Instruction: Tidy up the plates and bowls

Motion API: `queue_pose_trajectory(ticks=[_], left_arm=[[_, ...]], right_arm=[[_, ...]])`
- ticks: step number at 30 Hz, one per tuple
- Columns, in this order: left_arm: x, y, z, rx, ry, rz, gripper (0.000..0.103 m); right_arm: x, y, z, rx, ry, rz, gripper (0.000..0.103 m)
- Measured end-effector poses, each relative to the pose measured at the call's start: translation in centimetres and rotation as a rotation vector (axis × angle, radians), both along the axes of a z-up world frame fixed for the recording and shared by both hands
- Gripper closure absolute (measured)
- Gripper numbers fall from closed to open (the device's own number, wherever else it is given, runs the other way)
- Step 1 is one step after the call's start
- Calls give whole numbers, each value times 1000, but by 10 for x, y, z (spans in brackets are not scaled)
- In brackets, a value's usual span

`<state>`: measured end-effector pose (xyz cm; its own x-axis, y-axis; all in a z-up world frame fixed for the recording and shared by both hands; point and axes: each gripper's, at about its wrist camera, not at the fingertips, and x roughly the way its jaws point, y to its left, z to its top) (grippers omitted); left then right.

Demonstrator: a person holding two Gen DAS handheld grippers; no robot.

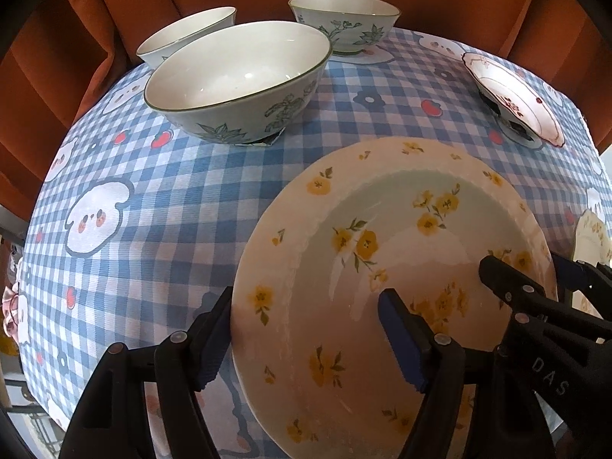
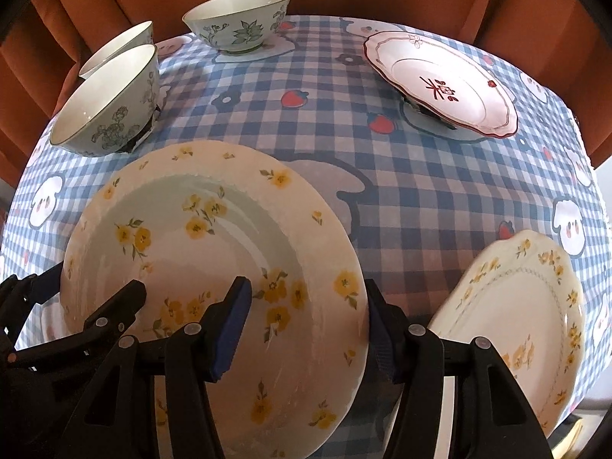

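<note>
A cream plate with yellow flowers is held between both grippers above the checked tablecloth. My left gripper straddles its left rim, one finger under the rim and one on the face. My right gripper straddles its right rim the same way; it also shows in the left wrist view. Three green-leaf bowls stand at the back: near, far left, far middle.
A pink-rimmed plate rests tilted on a dark stand at the back right. A second yellow-flower scalloped plate lies at the front right. Orange curtains hang behind the table.
</note>
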<state>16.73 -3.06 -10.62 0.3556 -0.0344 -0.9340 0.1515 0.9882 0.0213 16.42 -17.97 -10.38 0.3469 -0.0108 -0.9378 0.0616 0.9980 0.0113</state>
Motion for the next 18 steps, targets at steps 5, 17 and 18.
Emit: queue_pose_trajectory(ticks=[5, 17, 18], left_arm=[[2, 2, 0, 9, -4, -1, 22], [-2, 2, 3, -4, 33, 14, 32], [-3, 4, 4, -7, 39, 15, 32]], right_arm=[[5, 2, 1, -12, 0, 7, 41], [2, 6, 3, -37, 45, -2, 40], [1, 7, 4, -36, 47, -6, 40]])
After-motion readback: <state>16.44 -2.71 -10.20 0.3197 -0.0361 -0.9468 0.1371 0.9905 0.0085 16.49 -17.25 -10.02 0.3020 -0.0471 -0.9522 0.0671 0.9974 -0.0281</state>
